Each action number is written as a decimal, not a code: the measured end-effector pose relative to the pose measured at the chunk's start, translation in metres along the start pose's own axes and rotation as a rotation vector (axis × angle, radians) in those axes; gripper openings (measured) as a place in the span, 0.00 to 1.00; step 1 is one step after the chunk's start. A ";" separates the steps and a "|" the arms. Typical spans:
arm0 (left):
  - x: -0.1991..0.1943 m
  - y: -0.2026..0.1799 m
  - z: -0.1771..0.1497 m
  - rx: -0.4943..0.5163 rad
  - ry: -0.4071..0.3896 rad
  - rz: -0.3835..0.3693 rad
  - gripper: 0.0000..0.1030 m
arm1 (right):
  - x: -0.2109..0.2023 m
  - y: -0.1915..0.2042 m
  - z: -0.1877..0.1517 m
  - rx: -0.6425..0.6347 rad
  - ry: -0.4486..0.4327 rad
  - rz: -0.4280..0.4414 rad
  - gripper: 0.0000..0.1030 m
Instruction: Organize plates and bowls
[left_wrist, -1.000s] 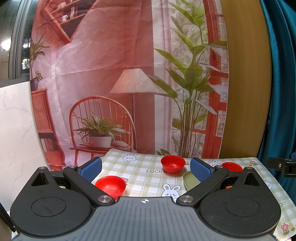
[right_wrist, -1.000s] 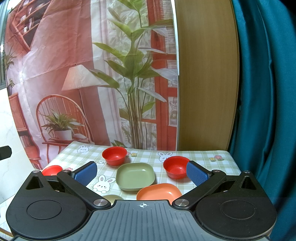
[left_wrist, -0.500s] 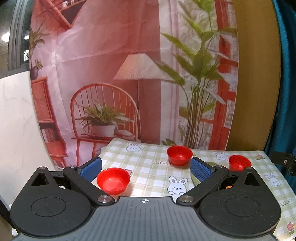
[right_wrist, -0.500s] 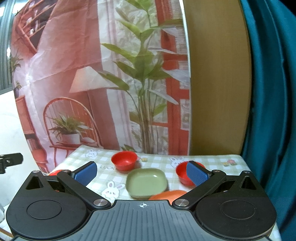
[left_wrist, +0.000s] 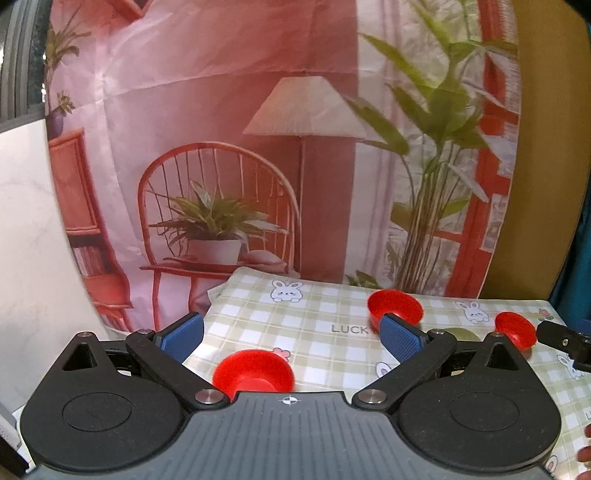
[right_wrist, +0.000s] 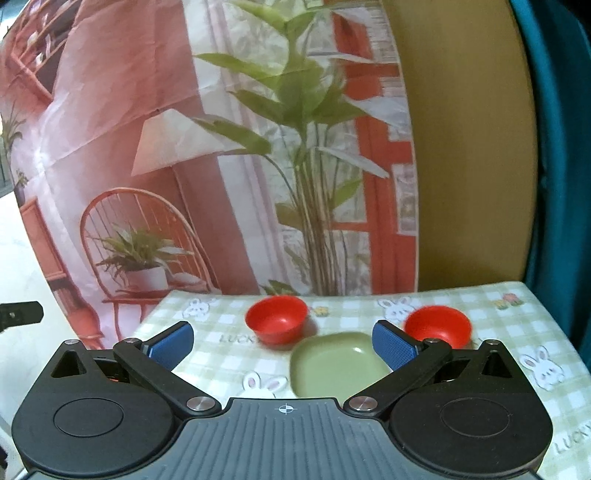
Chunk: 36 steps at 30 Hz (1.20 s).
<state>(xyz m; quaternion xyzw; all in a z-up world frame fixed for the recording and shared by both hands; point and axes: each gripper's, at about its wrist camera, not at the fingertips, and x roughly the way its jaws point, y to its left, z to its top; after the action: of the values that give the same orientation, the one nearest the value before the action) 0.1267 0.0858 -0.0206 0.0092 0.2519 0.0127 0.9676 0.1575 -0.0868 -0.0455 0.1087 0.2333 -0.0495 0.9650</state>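
Table under a green-checked cloth with rabbit prints; a printed backdrop of chair, lamp and plants hangs behind it.

Green square plate sits mid-table, empty, nothing stacked on it. Only a sliver of it shows in the left view.

Three red bowls, all apart from one another. Near-left bowl lies close in front of the left gripper, roughly between its fingers' line of sight, not touched. Far middle bowl stands just beyond the plate's far-left corner. Right bowl sits beside the plate's right side, partly hidden by a blue pad.

Right gripper: jaws spread wide, holding nothing, aimed over the plate. Left gripper: likewise spread wide and empty.

Progress, judged: nothing nested or stacked yet; the work appears to be at its start. All bowls remain to be gathered, and the plate to be placed. The near-left bowl looks the likeliest first pick.
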 end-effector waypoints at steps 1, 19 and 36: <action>0.004 0.005 0.002 0.004 0.001 0.009 0.99 | 0.005 0.005 0.000 -0.003 -0.005 0.003 1.00; 0.097 0.074 0.009 0.008 0.092 0.120 0.91 | 0.097 0.101 -0.006 -0.153 0.115 0.169 1.00; 0.179 0.118 -0.053 -0.043 0.262 0.059 0.53 | 0.198 0.173 -0.053 -0.198 0.336 0.331 0.45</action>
<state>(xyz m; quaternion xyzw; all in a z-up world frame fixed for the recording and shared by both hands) 0.2546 0.2094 -0.1513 -0.0058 0.3755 0.0476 0.9256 0.3354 0.0848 -0.1503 0.0570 0.3731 0.1512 0.9136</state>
